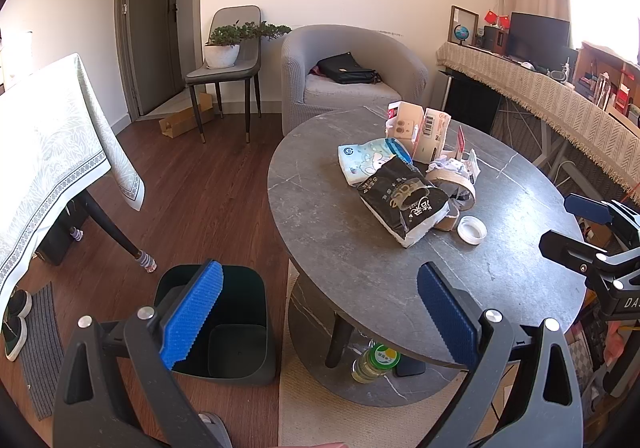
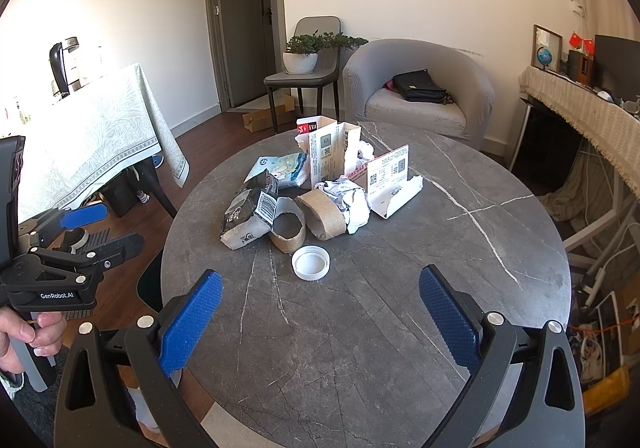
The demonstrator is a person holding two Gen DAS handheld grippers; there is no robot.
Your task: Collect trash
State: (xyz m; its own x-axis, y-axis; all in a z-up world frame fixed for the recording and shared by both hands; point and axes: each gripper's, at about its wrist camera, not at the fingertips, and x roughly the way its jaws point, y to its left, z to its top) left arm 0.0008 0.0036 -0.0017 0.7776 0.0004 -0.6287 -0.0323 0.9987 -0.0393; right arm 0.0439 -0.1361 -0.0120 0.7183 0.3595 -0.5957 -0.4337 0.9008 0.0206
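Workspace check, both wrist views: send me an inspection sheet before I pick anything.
Surface: grey round table, near half bare.
Job's things: white lid, two cardboard rolls, black bag, blue pack, crumpled paper, torn boxes piled mid-table; bin on floor, looks empty.
Clutter: bottle on lower shelf.
Grippers: left gripper open, above bin and table edge; right gripper open, short of lid.
Cables: loose wires on floor beside table.
Surroundings: armchair, plant.
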